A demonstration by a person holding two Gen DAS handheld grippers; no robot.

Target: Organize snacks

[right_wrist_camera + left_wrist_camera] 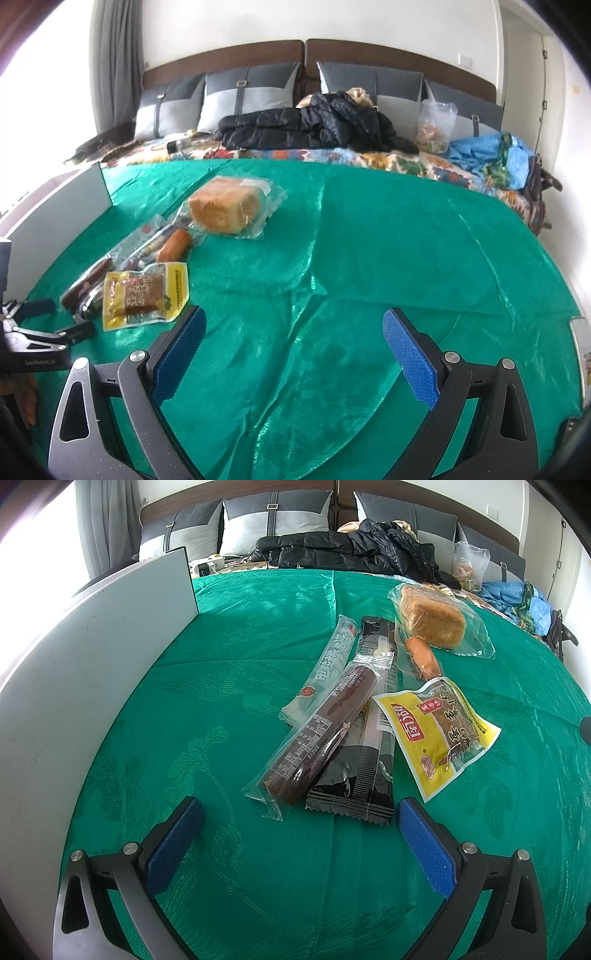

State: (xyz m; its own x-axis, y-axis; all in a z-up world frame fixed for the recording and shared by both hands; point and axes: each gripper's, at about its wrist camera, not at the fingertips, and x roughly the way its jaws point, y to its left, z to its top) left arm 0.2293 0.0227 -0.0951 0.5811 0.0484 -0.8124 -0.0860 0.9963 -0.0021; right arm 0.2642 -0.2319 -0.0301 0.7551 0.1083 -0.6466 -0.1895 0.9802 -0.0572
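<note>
A pile of snacks lies on the green cloth (229, 635). In the left wrist view I see a dark sausage in clear wrap (314, 734), a black wafer pack (365, 760), a white-green stick pack (325, 668), a yellow pouch (439, 731), an orange sausage (423, 657) and bagged bread (432, 620). My left gripper (299, 834) is open just short of the dark sausage and black pack. My right gripper (293, 347) is open and empty over bare cloth, right of the yellow pouch (142, 293) and bread (225, 208). The left gripper (59, 321) shows at its left edge.
A white box wall (96, 657) stands along the left side; it also shows in the right wrist view (62, 199). At the back are grey pillows (243, 99), a black jacket (310, 122), a clear bag (436, 125) and blue fabric (491, 155).
</note>
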